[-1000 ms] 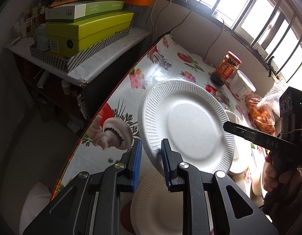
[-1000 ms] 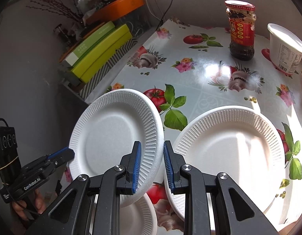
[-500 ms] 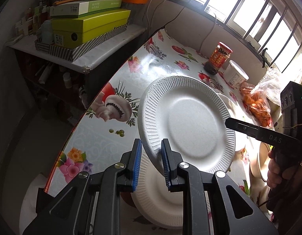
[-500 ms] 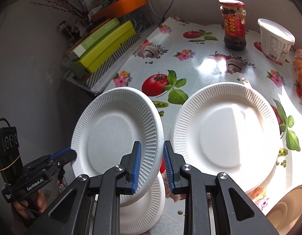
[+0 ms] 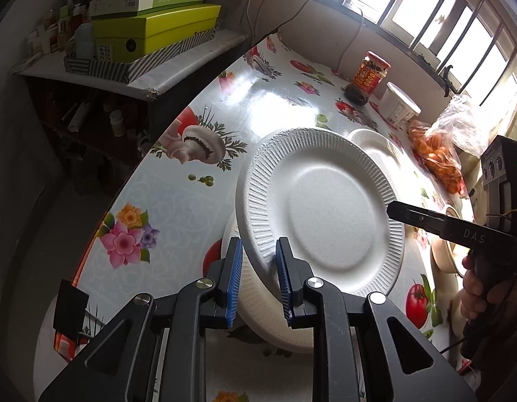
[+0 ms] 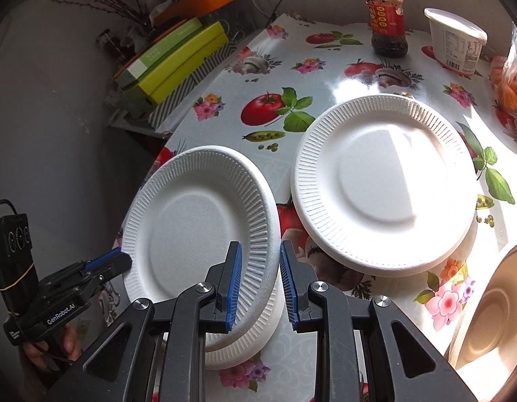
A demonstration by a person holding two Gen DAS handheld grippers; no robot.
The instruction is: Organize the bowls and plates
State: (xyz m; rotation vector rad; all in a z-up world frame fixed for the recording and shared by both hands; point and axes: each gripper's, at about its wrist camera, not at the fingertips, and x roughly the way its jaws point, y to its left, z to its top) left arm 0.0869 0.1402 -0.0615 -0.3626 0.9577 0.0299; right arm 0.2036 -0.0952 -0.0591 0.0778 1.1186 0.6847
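The white foam plate (image 5: 320, 214) hangs tilted over the flowered tablecloth (image 5: 178, 201), caught by its ribbed rim from both sides, and right beneath it a second foam plate (image 5: 258, 305) lies flat on the cloth, near the table's left edge. The left gripper (image 5: 257, 279) has its blue pads either side of the near rim, pinching the raised plate; the gap between the pads looks wide for such a thin edge, yet the plate sits in it at an angle. From the right wrist view the right gripper (image 6: 260, 279) straddles the opposite rim, its left pad laid over the ribbing, its right pad just off the edge; whether it truly bites the plate I cannot tell. Beside the pair, towards the window, a third foam plate (image 6: 385, 184) rests on the cloth, half in hard sunlight. At the bottom right a beige bowl (image 6: 493, 311) pokes into view. Further back stand a chili sauce jar (image 6: 387, 16) and a white lidded tub (image 6: 456, 40), with a bag of oranges (image 5: 439, 157) at the sunny end. Off the left of the table, green boxes (image 5: 151, 30) are stacked on a side shelf.
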